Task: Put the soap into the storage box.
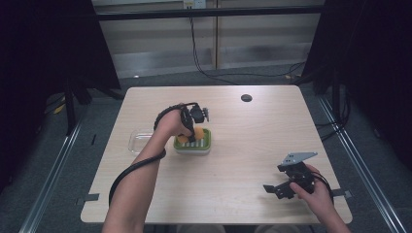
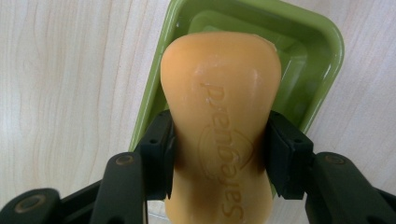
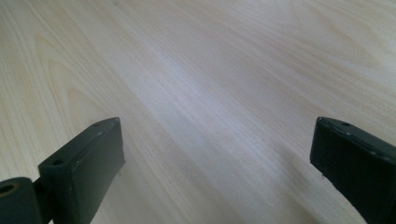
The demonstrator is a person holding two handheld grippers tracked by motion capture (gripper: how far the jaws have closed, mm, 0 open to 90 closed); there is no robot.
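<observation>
— While the left gripper (image 2: 219,154) hangs over the middle of the pale wooden counter (image 1: 243,145), what is it carrying?

— A waisted orange bar of soap (image 2: 222,121) with lettering pressed into its face. The jaws pinch it at its narrow middle, one black pad on each side.

— And where is the soap against the dish?

— Directly above the green rectangular plastic soap dish (image 2: 322,60), whose ribbed floor shows past the bar's far end. From the high view the bar (image 1: 186,136) sits at the dish's left part; I cannot tell whether it touches the floor.

— Anything beside the dish?

— A clear plastic lid or tray (image 1: 138,141), just left of it on the counter.

— What about the right gripper (image 1: 286,182)?

— Well apart, at the near right of the counter, held low in the person's hand. Its jaws stand spread wide with only bare wood grain between them.

— Anything else on the counter?

— A small dark round disc (image 1: 246,97) near the far edge.
</observation>
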